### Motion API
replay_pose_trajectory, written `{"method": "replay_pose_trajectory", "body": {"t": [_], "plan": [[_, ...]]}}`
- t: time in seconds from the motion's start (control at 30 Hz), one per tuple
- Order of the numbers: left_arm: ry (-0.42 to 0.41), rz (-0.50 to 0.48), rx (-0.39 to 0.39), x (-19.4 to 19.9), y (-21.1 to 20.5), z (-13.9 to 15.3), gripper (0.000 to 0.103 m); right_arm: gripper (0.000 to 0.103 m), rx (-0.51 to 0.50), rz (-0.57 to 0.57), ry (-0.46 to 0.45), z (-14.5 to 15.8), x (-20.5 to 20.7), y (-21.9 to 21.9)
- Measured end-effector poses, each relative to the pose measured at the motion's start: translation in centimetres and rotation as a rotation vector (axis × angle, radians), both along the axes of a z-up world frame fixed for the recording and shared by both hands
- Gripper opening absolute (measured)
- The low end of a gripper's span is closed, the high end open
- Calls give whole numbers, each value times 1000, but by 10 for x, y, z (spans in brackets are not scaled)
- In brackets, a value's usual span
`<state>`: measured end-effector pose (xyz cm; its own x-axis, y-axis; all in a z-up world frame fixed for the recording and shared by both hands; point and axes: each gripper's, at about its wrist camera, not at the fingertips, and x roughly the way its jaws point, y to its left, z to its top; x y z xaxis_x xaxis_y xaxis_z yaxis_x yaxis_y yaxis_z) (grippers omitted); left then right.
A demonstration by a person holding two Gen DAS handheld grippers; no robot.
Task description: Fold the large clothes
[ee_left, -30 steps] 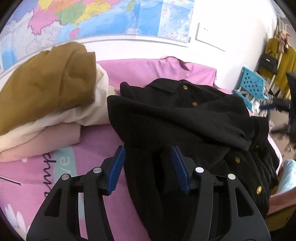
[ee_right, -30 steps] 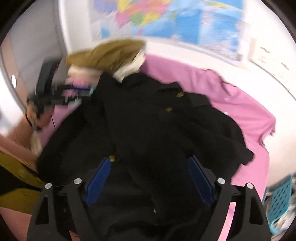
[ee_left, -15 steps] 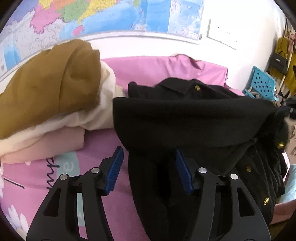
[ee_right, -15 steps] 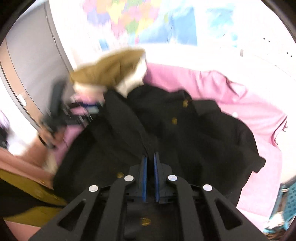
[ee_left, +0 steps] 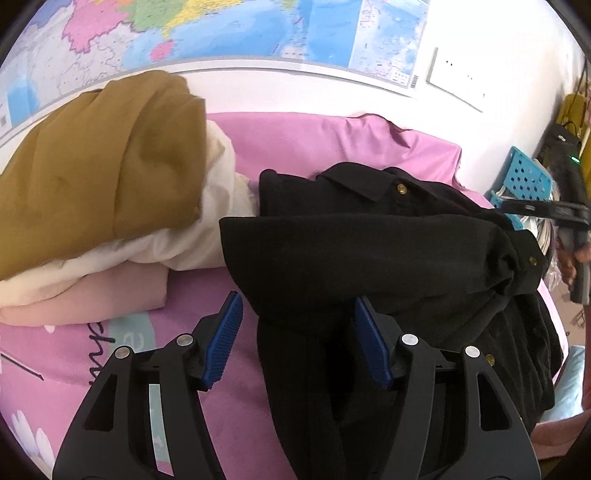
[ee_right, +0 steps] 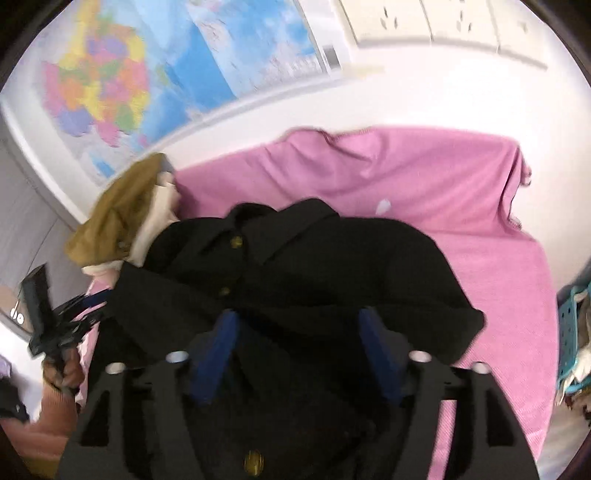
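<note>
Pink bedding (ee_left: 332, 147) is spread under a wall map (ee_left: 258, 29). Ahead of both tools a black coat (ee_left: 369, 251) is laid collar-away, one sleeve folded crosswise. Left tool (ee_left: 297, 336) and right tool (ee_right: 295, 350) are opening, coat fabric between the pads, ungripped. Folded clothes (ee_left: 103, 192) are piled beyond the left tool.

Matt black cloth coat (ee_left: 388, 258)

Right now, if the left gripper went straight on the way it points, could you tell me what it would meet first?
Most likely the black coat: the left gripper, jaws opening, straddles the coat's edge, with its folded sleeve just ahead. Depth is unclear.
</note>
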<state>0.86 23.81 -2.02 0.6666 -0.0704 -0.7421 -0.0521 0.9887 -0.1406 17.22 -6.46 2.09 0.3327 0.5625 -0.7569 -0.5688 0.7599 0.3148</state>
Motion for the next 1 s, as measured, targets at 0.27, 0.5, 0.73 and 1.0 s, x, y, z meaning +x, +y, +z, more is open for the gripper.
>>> {"method": "replay_pose_trajectory", "body": {"t": [0.27, 0.5, 0.73, 1.0], "plan": [[11, 18, 7, 1, 0, -6, 64, 92, -73, 83, -12, -22, -59, -22], [50, 64, 28, -7, 4, -15, 62, 13, 4, 58, -54, -13, -48, -23], [44, 47, 43, -16, -3, -12, 65, 33, -33, -55, 128, -41, 9, -19], [-89, -66, 42, -30, -22, 20, 77, 67, 80, -48, 57, -23, -11, -35]]}}
